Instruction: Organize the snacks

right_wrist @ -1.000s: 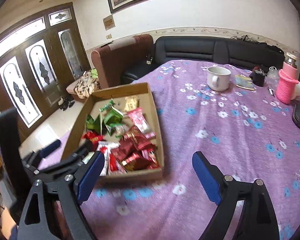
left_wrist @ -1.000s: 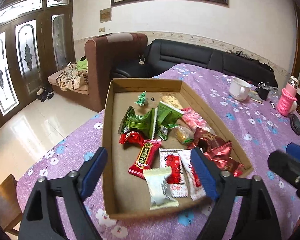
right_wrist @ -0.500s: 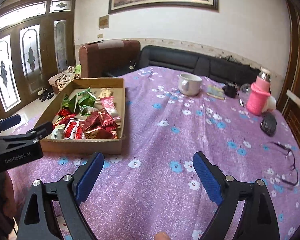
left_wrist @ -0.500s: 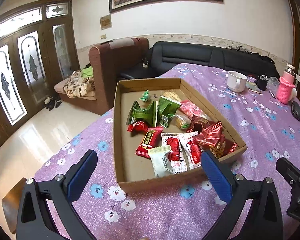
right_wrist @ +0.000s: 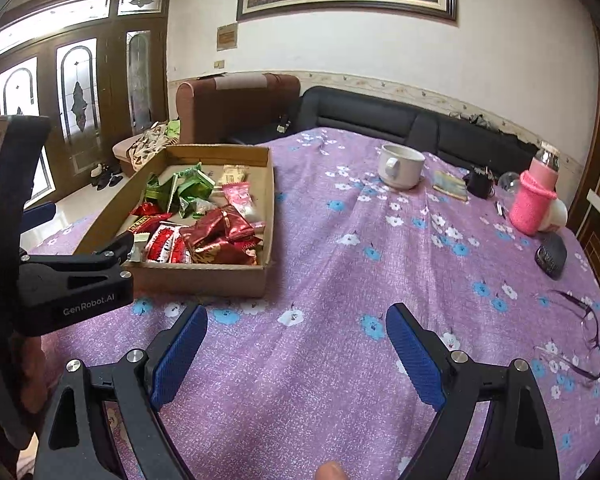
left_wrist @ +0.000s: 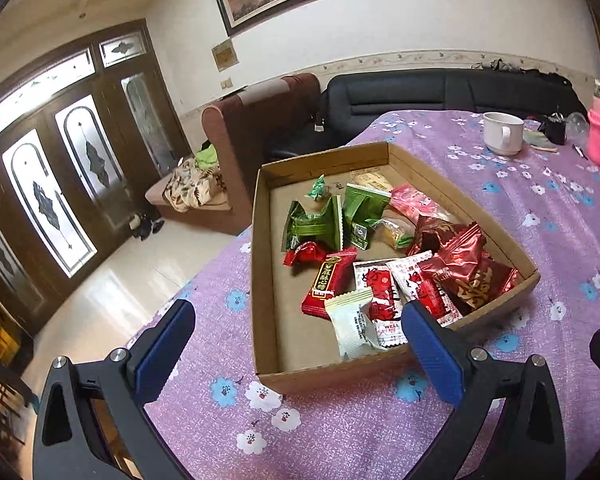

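Left wrist view | cardboard tray (left_wrist: 496,248) at 12 o'clock on purple floral tablecloth (left_wrist: 340,432), wrapped snacks (left_wrist: 380,256) heaped inside, none outside | left gripper (left_wrist: 298,344) spread wide, empty, short of tray's near wall | right gripper (right_wrist: 296,354) spread, empty, over bare cloth | step: snacks gathered, or sorting pending; undecidable.

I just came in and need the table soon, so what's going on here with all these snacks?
A person holds two tongs over a table with a purple flowered cloth. Both the left tongs and the right tongs are open and hold nothing. The snacks, green, red and white packets, all lie loosely mixed in a shallow cardboard box; none are on the cloth. The left tongs point at the box, the right at bare cloth beside it. A white mug and pink bottle stand farther back.
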Tool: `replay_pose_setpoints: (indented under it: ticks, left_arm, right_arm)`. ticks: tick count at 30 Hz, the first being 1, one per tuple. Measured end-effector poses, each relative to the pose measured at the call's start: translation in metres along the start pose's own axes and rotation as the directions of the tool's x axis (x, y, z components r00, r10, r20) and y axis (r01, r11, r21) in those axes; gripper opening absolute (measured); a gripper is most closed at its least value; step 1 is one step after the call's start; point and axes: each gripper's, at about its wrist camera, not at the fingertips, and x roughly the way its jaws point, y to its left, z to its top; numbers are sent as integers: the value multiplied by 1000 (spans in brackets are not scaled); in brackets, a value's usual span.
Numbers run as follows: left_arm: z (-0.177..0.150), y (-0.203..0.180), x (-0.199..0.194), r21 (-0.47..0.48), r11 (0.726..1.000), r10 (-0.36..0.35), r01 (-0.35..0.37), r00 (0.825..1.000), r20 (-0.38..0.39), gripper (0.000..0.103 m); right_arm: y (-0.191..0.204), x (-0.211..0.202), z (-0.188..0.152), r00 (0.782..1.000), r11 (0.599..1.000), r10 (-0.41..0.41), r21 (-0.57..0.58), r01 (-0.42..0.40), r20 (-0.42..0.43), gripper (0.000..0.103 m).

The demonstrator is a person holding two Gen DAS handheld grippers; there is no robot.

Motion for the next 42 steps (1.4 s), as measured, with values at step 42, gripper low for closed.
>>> replay_pose_setpoints:
  ticks: [42]
  left_arm:
    - [0,6,8,-5,998,-65,65,998,-20,103]
  right_arm:
    - [-4,8,0,999,999,26,27,-25,-31,94]
